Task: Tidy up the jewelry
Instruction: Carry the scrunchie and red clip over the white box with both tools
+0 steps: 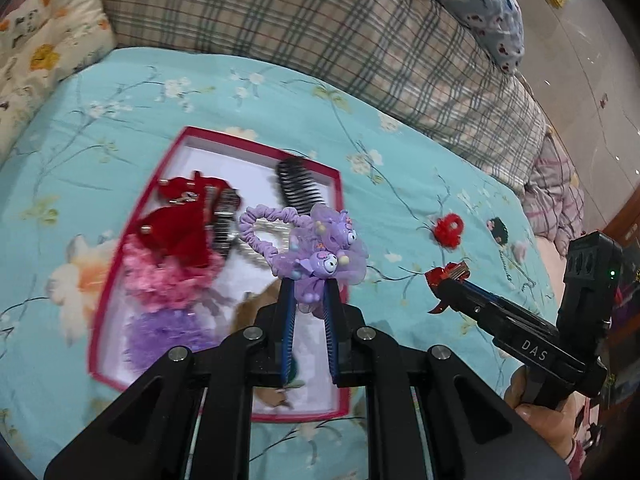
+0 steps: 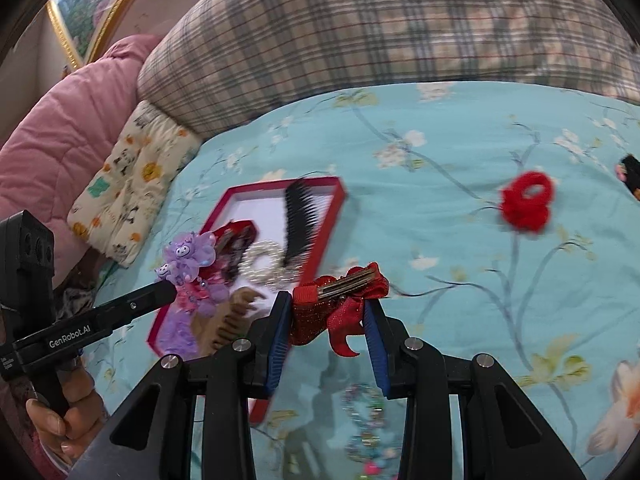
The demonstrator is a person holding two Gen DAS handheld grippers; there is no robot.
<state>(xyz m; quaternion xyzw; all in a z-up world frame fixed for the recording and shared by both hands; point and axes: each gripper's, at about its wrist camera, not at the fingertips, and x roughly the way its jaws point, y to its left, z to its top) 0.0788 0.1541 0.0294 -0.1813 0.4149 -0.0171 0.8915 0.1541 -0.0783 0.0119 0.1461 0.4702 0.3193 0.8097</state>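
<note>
A red-rimmed white box [image 1: 338, 184] lies on the teal bedspread and holds several hair pieces: a black comb clip [image 1: 298, 180], red bows, pink and purple scrunchies. My left gripper [image 1: 310, 280] is shut on a purple cartoon scrunchie [image 1: 320, 252], held above the box's right side. My right gripper [image 2: 326, 300] is shut on a glittery red bow clip [image 2: 340, 300], right of the box [image 2: 340, 196]; it also shows in the left wrist view [image 1: 444, 276].
A loose red scrunchie [image 2: 526, 200] and a dark hair tie [image 1: 498, 230] lie on the bedspread to the right. A beaded bracelet [image 2: 366, 424] lies under my right gripper. Plaid bedding [image 1: 320, 40] and pillows border the far side.
</note>
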